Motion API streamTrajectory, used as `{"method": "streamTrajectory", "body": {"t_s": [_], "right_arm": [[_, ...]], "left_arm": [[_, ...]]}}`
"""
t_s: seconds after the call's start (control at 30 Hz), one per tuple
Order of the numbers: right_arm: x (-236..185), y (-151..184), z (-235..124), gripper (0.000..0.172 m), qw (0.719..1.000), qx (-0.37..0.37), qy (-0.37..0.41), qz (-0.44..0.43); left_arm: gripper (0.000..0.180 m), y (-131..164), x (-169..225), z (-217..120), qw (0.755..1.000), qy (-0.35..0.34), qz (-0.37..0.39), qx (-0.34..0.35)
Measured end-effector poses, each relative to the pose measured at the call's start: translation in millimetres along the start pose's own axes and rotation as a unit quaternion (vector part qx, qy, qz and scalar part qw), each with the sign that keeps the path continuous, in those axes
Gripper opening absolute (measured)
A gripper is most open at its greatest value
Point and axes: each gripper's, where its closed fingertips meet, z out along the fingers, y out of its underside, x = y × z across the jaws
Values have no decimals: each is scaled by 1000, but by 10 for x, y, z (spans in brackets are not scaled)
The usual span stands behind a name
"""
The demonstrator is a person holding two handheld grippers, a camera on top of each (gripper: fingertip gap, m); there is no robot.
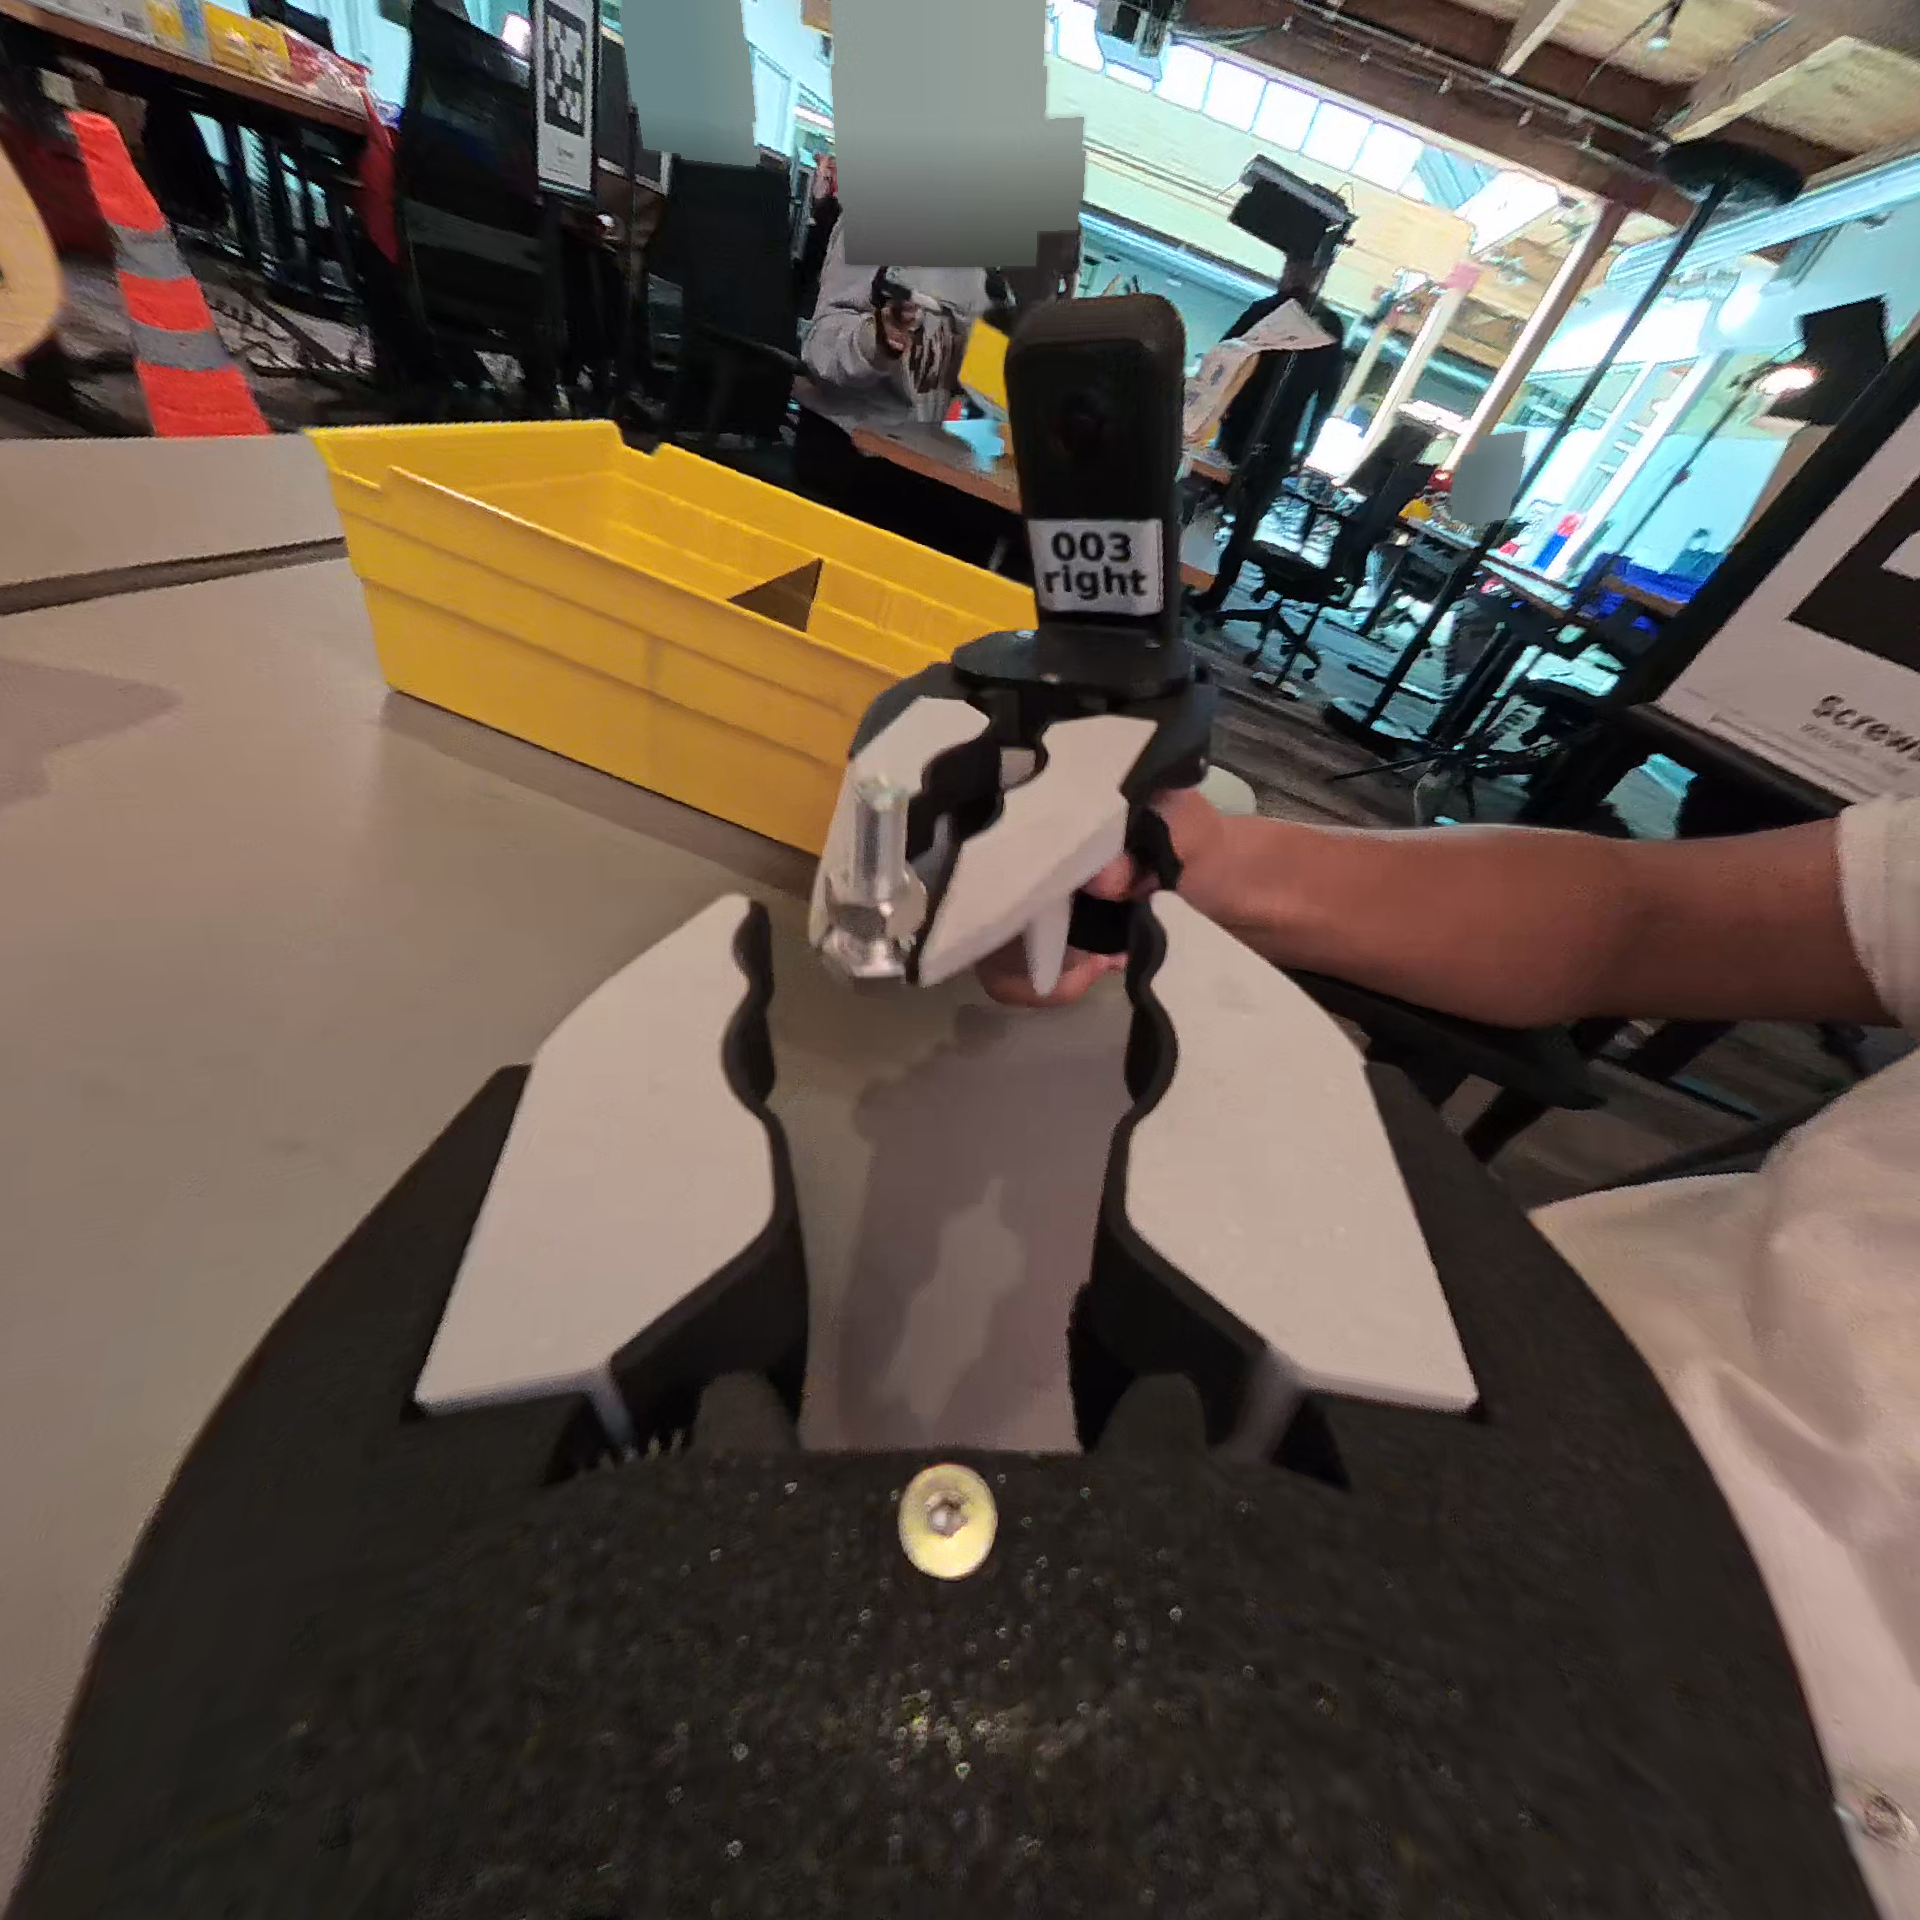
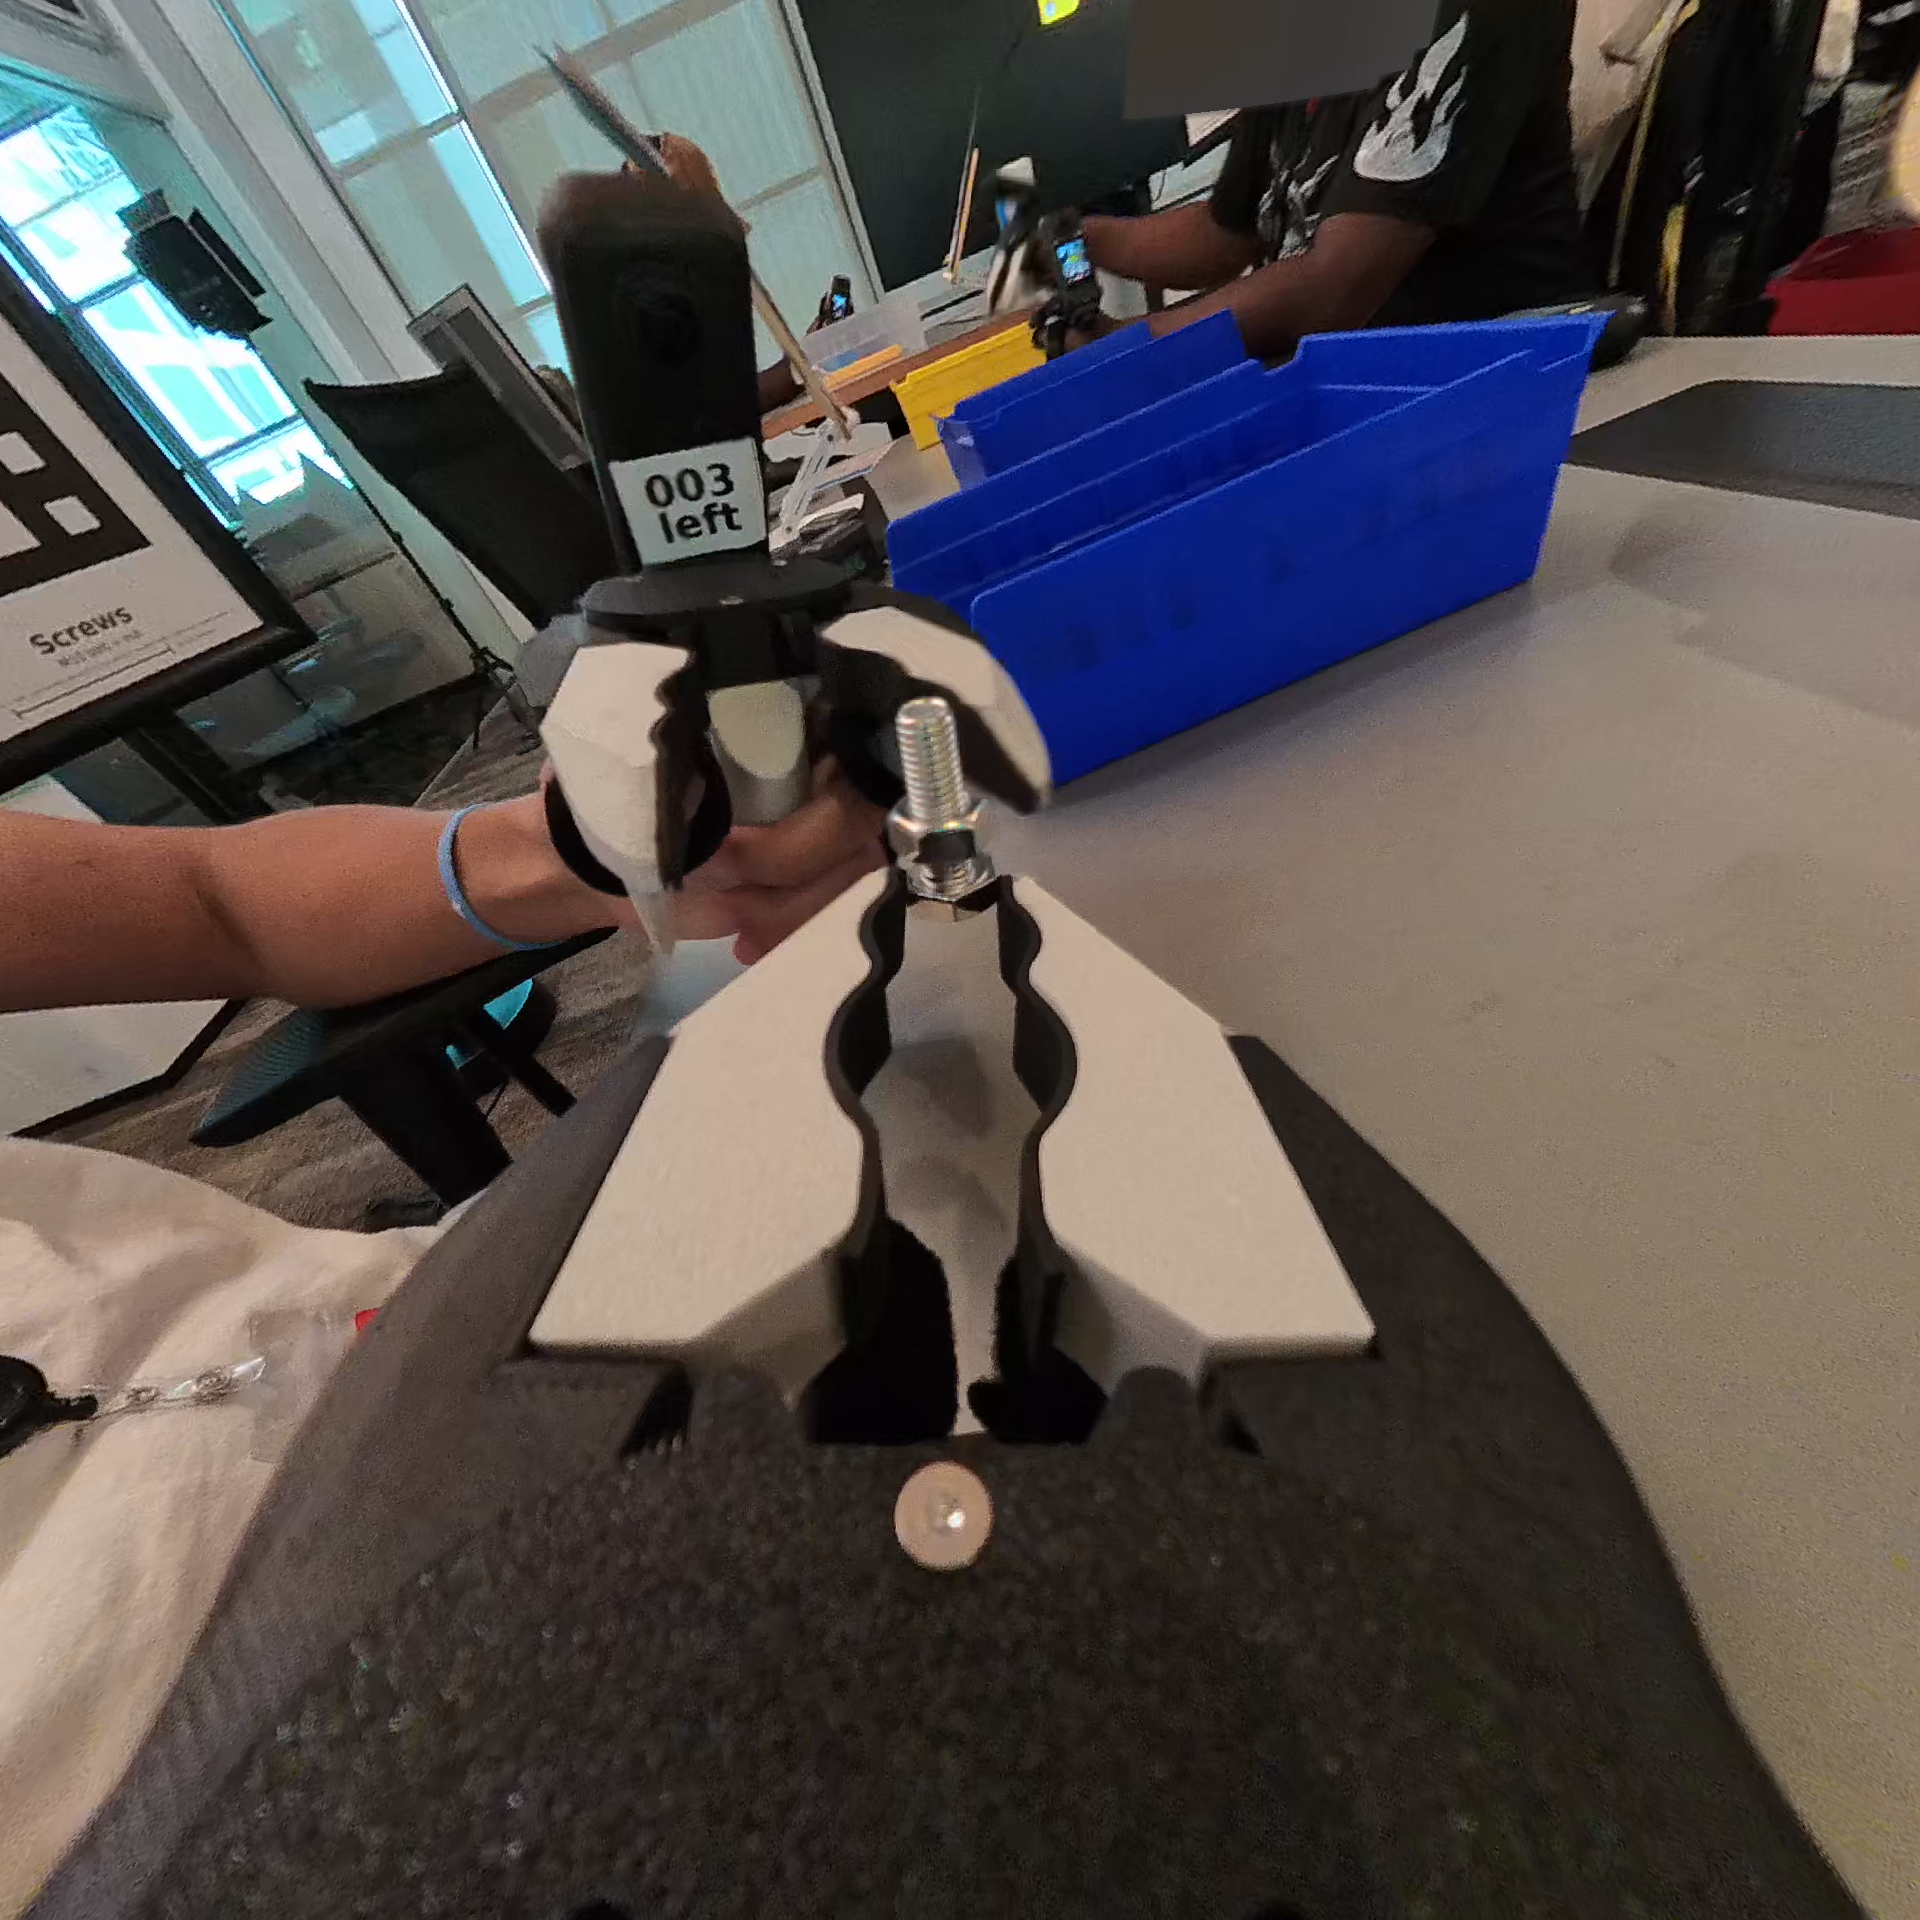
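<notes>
Silver bolt (image 2: 932,800) with a nut threaded on it stands upright in the right gripper (image 2: 948,902), whose two tips are nearly closed and pinch the hex head at the bottom; the threaded shank points up. The left wrist view shows the same bolt clamped at the tips of that gripper, just above the counter (image 1: 260,935). The left gripper (image 1: 951,961) is spread wide with only bare counter between its fingers (image 1: 665,1122), and it sits close to the bolt without touching it. A yellow bin (image 1: 623,603) rests on the grey counter behind the right gripper, and a blue bin (image 2: 1247,540) lies behind the left one. Beyond are windows, black chairs, an orange cone (image 1: 156,301) and seated people at other tables.
</notes>
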Motion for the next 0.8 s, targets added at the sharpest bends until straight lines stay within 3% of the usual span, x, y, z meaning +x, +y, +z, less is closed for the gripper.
{"method": "streamTrajectory", "body": {"t_s": [0.23,0.37,0.43,0.57,0.8], "right_arm": [[2,22,40,17,1000,-4,5,-5],[133,-33,-39,17,999,10,31,3],[125,-5,-29,17,999,2,33,-6],[4,49,82,17,1000,-6,14,-9],[16,13,100,17,1000,2,18,-9]], "left_arm": [[71,60,86,98,999,-16,23,-19],[37,-24,60,-35,1000,-12,23,6],[54,-38,-1,-46,1000,-21,10,14],[65,45,-46,28,1000,-22,-1,6],[69,59,53,77,1000,-16,16,0]]}}
